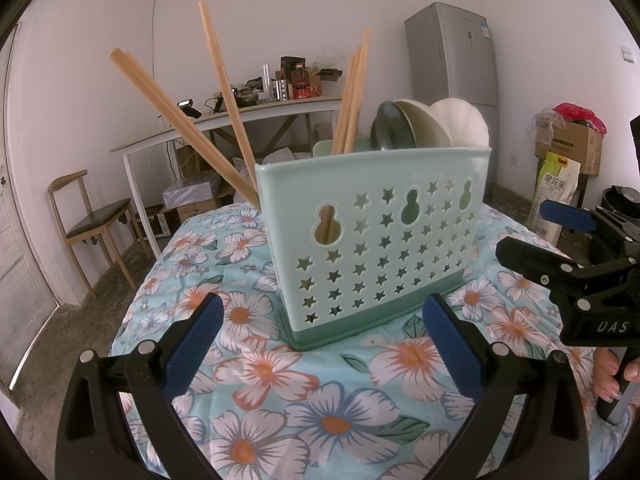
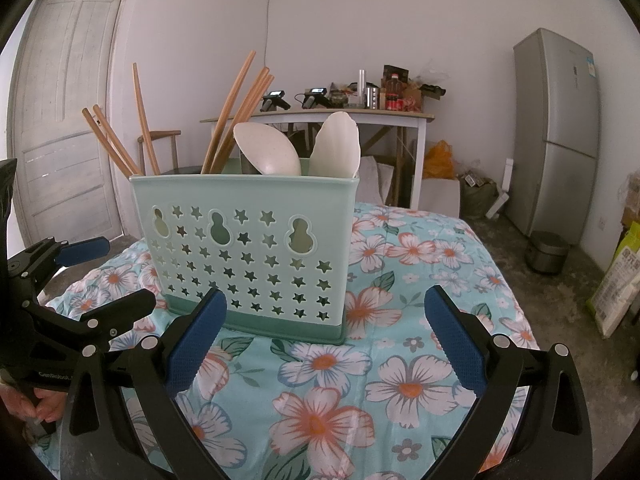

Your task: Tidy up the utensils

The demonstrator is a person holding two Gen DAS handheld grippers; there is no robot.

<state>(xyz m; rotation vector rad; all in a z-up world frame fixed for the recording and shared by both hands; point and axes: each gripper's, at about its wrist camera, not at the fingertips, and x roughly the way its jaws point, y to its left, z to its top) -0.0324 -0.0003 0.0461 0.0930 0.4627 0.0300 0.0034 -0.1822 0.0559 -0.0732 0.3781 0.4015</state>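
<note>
A mint-green utensil holder (image 1: 372, 232) (image 2: 248, 248) with star-shaped holes stands upright on the flowered tablecloth (image 1: 280, 400) (image 2: 400, 320). Several wooden chopsticks (image 1: 224, 92) (image 2: 236, 112) lean out of its left and middle compartments. White spoons (image 1: 460, 124) (image 2: 336, 144) and a metal spoon (image 1: 386, 128) stand bowl-up in its right compartment. My left gripper (image 1: 324, 340) (image 2: 108, 280) is open and empty just in front of the holder. Beside it, my right gripper (image 2: 326, 336) (image 1: 560, 240) is also open, holding nothing, close to the holder's right part.
The table edge drops off on both sides of the cloth. Beyond it are a wooden chair (image 1: 92, 224), a cluttered white table (image 1: 240, 120) (image 2: 360, 116), a grey fridge (image 1: 456, 52) (image 2: 556, 128), cardboard boxes (image 1: 572, 144), a door (image 2: 68, 112) and a pot (image 2: 548, 252) on the floor.
</note>
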